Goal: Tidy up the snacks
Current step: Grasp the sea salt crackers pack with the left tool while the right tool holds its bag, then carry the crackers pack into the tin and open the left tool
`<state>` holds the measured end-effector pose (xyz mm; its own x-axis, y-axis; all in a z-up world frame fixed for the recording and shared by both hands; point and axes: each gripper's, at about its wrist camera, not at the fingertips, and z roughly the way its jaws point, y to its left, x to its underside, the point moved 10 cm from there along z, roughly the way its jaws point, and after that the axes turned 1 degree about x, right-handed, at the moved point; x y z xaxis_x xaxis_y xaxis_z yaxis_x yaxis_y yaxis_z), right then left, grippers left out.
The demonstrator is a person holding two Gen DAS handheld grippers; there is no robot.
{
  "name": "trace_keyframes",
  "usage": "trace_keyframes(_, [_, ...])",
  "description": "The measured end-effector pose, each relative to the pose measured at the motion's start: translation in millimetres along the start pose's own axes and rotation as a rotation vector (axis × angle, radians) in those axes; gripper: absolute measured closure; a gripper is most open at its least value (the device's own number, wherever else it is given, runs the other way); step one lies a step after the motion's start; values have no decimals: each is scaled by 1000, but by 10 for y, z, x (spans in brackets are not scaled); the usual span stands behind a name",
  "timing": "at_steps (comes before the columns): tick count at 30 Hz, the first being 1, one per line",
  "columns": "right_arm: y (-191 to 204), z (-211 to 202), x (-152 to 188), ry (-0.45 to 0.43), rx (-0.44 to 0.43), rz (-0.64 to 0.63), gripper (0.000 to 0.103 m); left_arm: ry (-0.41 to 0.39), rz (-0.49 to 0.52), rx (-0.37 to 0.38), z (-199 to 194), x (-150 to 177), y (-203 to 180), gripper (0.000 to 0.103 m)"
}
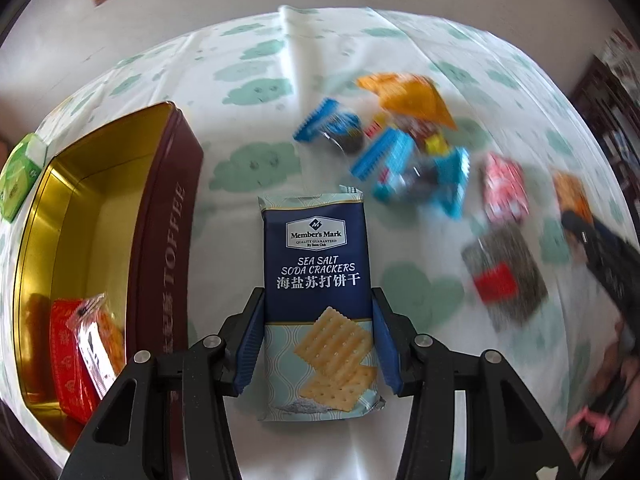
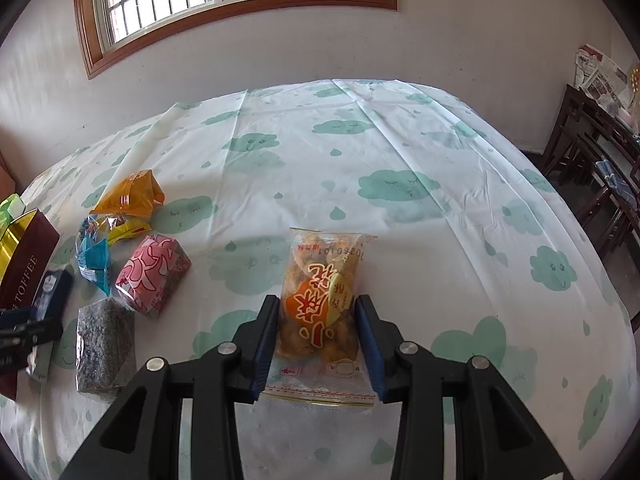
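Observation:
My left gripper (image 1: 317, 296) is shut on a navy pack of sea salt soda crackers (image 1: 318, 264), its blue pads pressed against both long sides. To its left stands an open maroon toffee tin (image 1: 168, 208) with a gold inside, and a red packet (image 1: 76, 344) lies in it. In the right wrist view, my right gripper (image 2: 317, 300) is shut on a clear bag of fried snack (image 2: 320, 300) with orange and red print. The cracker pack (image 2: 52, 292) and the tin (image 2: 28, 264) also show at that view's left edge.
Loose snacks lie on the cloud-print tablecloth (image 2: 400, 200): an orange bag (image 2: 132, 196), blue wrappers (image 2: 94, 264), a pink packet (image 2: 154, 274) and a grey speckled packet (image 2: 104, 344). A green box (image 1: 16, 176) sits behind the tin. Dark wooden furniture (image 2: 600, 168) stands at the right.

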<state>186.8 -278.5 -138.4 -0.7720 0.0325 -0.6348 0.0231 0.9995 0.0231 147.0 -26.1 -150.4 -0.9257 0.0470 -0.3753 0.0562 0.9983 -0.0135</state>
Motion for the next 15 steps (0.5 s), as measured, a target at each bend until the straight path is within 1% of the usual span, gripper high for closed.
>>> trace_keyframes(5, [2,0,1,1,5,-4,63,35,96,48,-95,266,-103,57])
trace_keyframes(7, [-2,0,2,1,7,-6,63,38,113,50,-116,322,-111,57])
trace_keyframes(8, [-3,-2,2,1,7,-6,63,37,115,51,-120,337,-110,57])
trace_keyframes(10, [-6,-2,1,1,8,-7,63,35,113,44,-118,339,-97,52])
trace_keyframes(12, [-4,-4,1,1,9,-8,63,42,85,47,-105,336,-70,48])
trace_keyframes(15, [-2,-3,1,1,10,-10,63,35,73,45,-92,313,-62,47])
